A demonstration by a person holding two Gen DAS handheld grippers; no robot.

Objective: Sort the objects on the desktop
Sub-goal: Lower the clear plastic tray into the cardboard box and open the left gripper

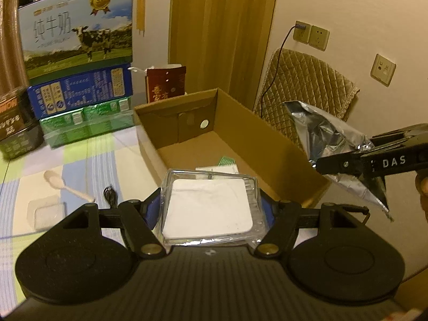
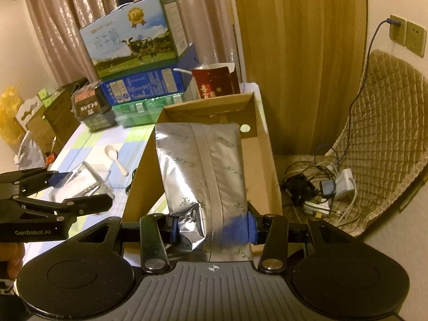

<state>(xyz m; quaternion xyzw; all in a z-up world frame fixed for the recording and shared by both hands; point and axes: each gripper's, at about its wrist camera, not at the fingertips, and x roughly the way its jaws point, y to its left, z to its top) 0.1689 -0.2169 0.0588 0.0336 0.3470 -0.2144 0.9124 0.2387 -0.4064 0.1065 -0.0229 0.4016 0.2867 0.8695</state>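
Left view: the left claw (image 1: 210, 208) is clamped about half-wide on a clear case (image 1: 211, 207) with a white pad, held at the box (image 1: 238, 123) rim, probably for dropping in. Right view: the right claw (image 2: 211, 226) pinches a foil pouch (image 2: 203, 171) by its bottom edge, dangling over that box (image 2: 264, 144) so it can go in too.

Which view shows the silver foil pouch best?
The right wrist view: the silver foil pouch fills the centre, flat face and printed marks visible, clamped in the right gripper. The left wrist view shows it only crumpled at the right edge, partly behind the gripper.
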